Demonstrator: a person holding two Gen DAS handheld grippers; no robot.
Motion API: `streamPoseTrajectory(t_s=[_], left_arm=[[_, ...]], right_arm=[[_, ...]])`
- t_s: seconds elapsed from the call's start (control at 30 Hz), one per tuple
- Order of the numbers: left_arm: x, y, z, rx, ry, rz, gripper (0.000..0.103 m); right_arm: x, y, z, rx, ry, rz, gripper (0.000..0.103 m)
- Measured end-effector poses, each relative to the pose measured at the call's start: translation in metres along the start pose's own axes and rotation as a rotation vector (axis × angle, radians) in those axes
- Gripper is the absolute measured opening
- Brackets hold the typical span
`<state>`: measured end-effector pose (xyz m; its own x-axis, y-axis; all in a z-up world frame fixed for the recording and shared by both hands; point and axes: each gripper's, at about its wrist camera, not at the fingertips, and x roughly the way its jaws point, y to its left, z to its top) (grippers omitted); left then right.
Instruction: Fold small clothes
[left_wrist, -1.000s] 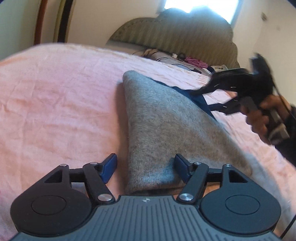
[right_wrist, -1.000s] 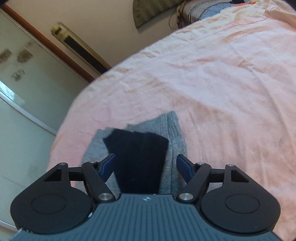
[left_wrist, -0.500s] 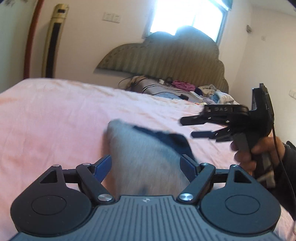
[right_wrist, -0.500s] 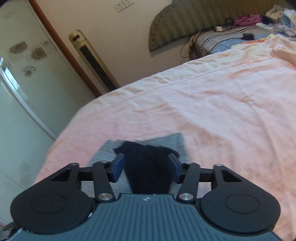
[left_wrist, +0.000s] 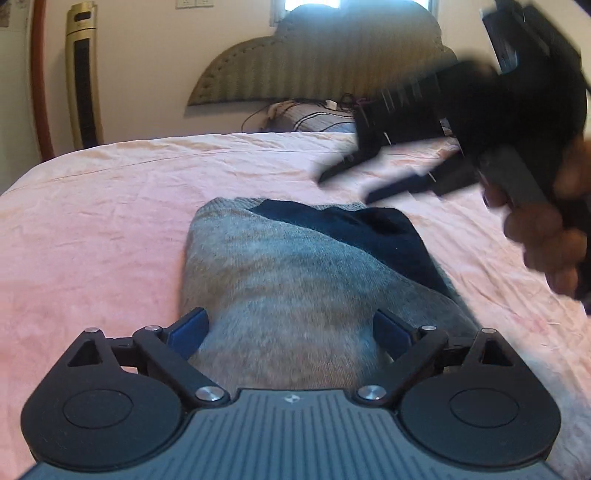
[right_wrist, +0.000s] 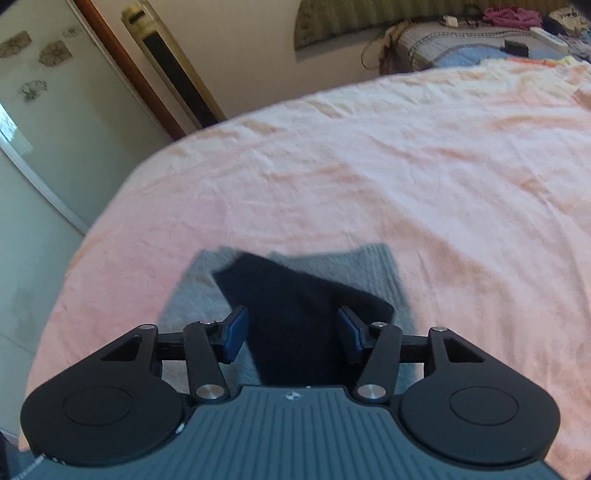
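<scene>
On the pink bedsheet (left_wrist: 110, 229) lies the grey garment (left_wrist: 295, 288) with a dark piece (right_wrist: 295, 314) on top; both grippers, left (left_wrist: 290, 330) and right (right_wrist: 291, 332), gape empty; pinch matching corners evenly

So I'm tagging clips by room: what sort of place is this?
Most likely a bedroom: a bed with a pink sheet, a padded headboard against the wall, and pillows piled at its head.

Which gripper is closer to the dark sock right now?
Right. The right gripper hangs open just above the dark sock; the left gripper straddles the gray garment's near end.
</scene>
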<state>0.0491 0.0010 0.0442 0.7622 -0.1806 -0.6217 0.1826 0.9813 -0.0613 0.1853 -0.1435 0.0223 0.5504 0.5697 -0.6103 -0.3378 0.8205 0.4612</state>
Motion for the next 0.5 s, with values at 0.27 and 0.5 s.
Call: streamPoseTrajectory(t_s=[0.27, 0.5], left_arm=[[0.008, 0.009, -0.016, -0.098, 0.109, -0.033, 0.097], [0.001, 0.009, -0.022, -0.091, 0.103, -0.054, 0.097]], right_arm=[[0.100, 0.056, -0.010, -0.157, 0.290, 0.104, 0.087], [0.046, 0.039, -0.017, -0.072, 0.162, 0.092, 0.090]])
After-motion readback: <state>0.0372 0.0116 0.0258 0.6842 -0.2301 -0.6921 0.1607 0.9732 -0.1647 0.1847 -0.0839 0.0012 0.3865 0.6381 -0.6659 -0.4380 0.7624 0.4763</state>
